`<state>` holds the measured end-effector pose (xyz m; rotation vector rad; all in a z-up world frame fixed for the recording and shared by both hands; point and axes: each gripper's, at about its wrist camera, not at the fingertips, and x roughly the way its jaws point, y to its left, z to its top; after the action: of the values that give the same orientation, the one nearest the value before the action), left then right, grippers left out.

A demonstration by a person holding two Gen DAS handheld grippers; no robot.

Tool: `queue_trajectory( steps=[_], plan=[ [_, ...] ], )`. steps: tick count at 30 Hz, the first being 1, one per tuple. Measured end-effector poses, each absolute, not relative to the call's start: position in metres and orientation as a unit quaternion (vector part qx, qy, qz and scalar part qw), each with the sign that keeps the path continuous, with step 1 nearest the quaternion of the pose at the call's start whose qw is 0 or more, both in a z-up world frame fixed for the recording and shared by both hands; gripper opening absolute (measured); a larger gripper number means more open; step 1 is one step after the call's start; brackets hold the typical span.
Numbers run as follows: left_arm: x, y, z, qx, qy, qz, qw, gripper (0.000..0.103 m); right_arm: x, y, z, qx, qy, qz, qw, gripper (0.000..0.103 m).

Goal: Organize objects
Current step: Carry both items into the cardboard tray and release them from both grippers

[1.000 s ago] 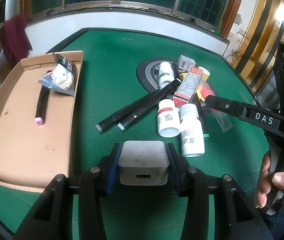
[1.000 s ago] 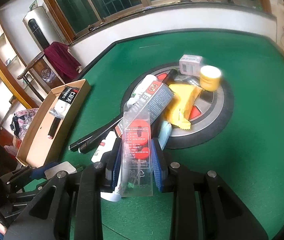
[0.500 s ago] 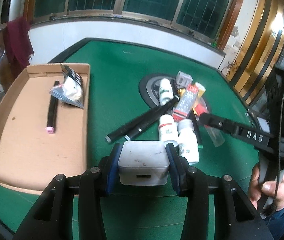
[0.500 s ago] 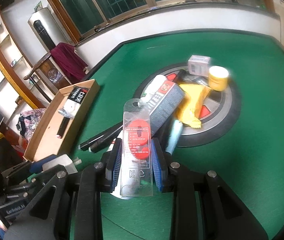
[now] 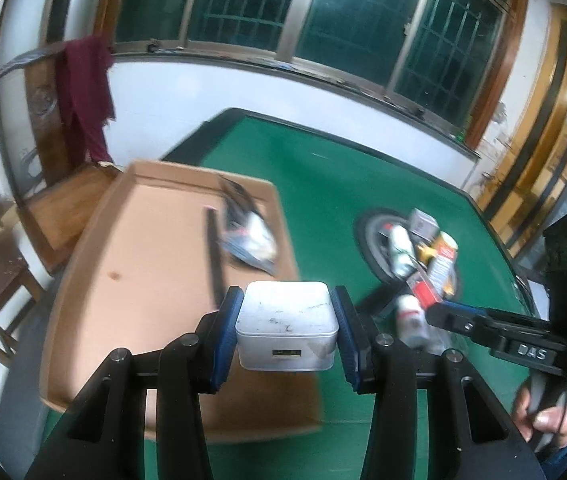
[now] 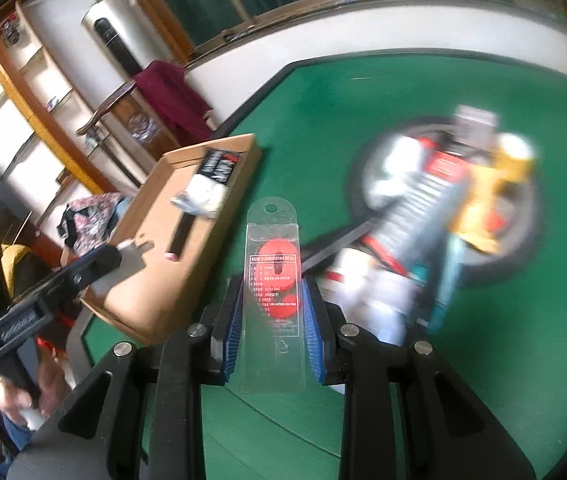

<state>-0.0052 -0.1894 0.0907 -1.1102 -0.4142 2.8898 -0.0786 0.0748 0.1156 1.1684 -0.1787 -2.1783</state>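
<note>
The left gripper's fingers pinch a white square charger block over the shallow cardboard tray's near-right corner; the right gripper, farther right, pinches a clear blister pack.

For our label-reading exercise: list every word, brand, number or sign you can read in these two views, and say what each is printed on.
"DAS": white letters on the black right gripper, read in the left wrist view.
Clear plastic blister pack with red discs: printed label, too small to read.
Black-topped packet in the brown cardboard tray: white lettering, blurred.
Red-and-white carton: blurred.
White square charger: no text.
</note>
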Motion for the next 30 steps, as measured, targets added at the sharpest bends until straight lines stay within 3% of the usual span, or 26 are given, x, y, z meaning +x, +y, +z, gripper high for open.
queue_trajectory(
  steps=[15,30],
  plan=[
    [-0.068,-0.263,0.059,-0.389,-0.166,0.906,-0.03,0.039,-0.129,-0.07,0.147,0.468,-0.019,-0.806,0.361,0.026],
    [-0.091,-0.272,0.03,-0.429,-0.18,0.885,-0.032,0.039,-0.207,-0.163,0.104,0.529,0.0,-0.779,0.337,0.026]
  ],
)
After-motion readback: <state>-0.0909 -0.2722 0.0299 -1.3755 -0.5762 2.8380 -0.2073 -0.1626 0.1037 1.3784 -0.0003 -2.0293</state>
